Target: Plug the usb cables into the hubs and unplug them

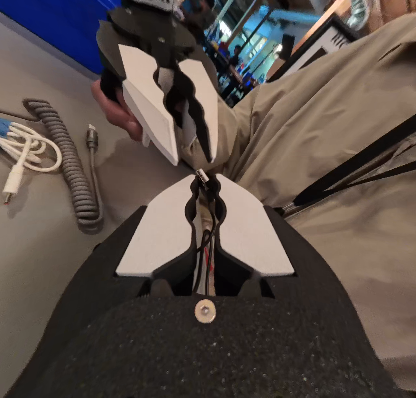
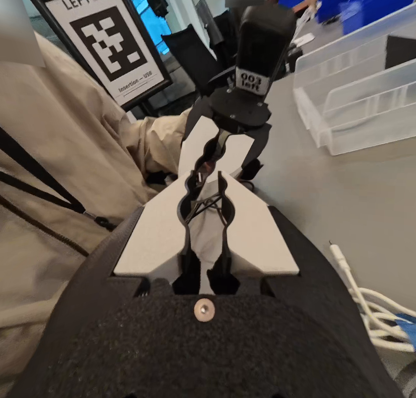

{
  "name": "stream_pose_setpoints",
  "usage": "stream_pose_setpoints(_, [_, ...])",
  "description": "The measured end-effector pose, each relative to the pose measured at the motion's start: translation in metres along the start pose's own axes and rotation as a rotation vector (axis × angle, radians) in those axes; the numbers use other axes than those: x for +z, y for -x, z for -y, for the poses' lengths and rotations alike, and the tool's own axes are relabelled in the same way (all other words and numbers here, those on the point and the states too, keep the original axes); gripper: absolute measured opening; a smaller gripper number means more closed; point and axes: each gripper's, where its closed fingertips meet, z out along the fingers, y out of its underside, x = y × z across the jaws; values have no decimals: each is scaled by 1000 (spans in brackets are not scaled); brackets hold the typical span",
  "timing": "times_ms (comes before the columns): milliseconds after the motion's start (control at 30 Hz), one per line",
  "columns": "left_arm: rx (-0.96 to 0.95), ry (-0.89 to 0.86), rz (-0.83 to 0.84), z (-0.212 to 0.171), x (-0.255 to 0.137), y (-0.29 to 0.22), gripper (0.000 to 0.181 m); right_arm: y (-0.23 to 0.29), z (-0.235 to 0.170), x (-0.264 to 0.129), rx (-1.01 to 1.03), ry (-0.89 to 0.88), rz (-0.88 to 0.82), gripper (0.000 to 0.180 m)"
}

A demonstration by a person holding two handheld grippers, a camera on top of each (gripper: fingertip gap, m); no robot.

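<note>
1. Held up off the grey table (image 1: 45, 263), the left gripper (image 1: 205, 180) pinches a black cable's metal plug (image 1: 201, 176) at its fingertips.
2. Facing it, the right gripper (image 2: 206, 177) clamps a white hub (image 2: 208, 240).
3. Light and stiff, the plug is probably best gripped by its housing; the thin cord flexes.

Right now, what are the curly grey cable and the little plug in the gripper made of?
The curly grey cable looks woven: matte, fabric-like braid over tight coils. The little plug, held in the left gripper, looks like bare metal, since its tip shines silver. Its black lead is probably rubbery plastic.
</note>
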Motion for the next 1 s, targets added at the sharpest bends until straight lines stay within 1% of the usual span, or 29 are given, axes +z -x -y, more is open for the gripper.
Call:
stream_pose_setpoints(100, [20, 86, -6, -4, 8, 1, 11, 10, -8, -1, -31, 48, 37, 12])
stream_pose_setpoints(133, [21, 100, -6, -4, 9, 2, 11, 9, -13, -2, -40, 79, 25, 11])
stream_pose_setpoints(233, [13, 125, 15, -2, 10, 9, 10, 9, -14, -6, -34, 86, 22, 10])
stream_pose_setpoints(300, [14, 142, 22, -3, 11, 11, 10, 6, -16, -7, -34, 93, 4, 7])
stream_pose_setpoints(333, [17, 154, 36, -5, 12, 12, 10, 2, -18, -7, -41, 106, -22, 1])
stream_pose_setpoints(367, [18, 161, 49, -6, 12, 14, 10, 0, -20, -6, -46, 122, -34, 1])
stream_pose_setpoints(467, [-3, 128, 69, -3, 11, 19, 8, -4, -18, -7, -24, 126, -64, 0])
stream_pose_setpoints(567, [-21, 77, 129, 2, 8, 29, 8, -14, -16, -12, -20, 111, -117, 0])
stream_pose_setpoints(600, [-30, 58, 141, 2, 7, 30, 11, -17, -14, -15, -14, 95, -131, 0])
stream_pose_setpoints(667, [-55, 27, 169, -1, 6, 34, 25, -24, -5, -22, -2, 37, -163, 0])
stream_pose_setpoints(733, [-63, -5, 211, -4, 8, 41, 27, -30, 6, -30, 10, -31, -196, 0])
stream_pose_setpoints(800, [-66, -46, 241, -2, 13, 46, 26, -35, 12, -34, 27, -78, -217, 0])
stream_pose_setpoints(833, [-68, -48, 245, -2, 15, 47, 20, -39, 12, -36, 36, -88, -237, 0])
stream_pose_setpoints(867, [-69, -34, 267, -3, 15, 50, 7, -44, 9, -37, 47, -78, -260, 0])
stream_pose_setpoints(933, [-51, -14, 323, -5, 10, 57, 7, -43, -2, -37, 65, -27, -238, 0])
stream_pose_setpoints(967, [-44, -25, 327, -3, 7, 58, 7, -40, -8, -37, 82, 3, -205, 3])
stream_pose_setpoints(1000, [-43, -38, 323, -1, 4, 57, 7, -36, -15, -36, 105, 34, -173, 14])
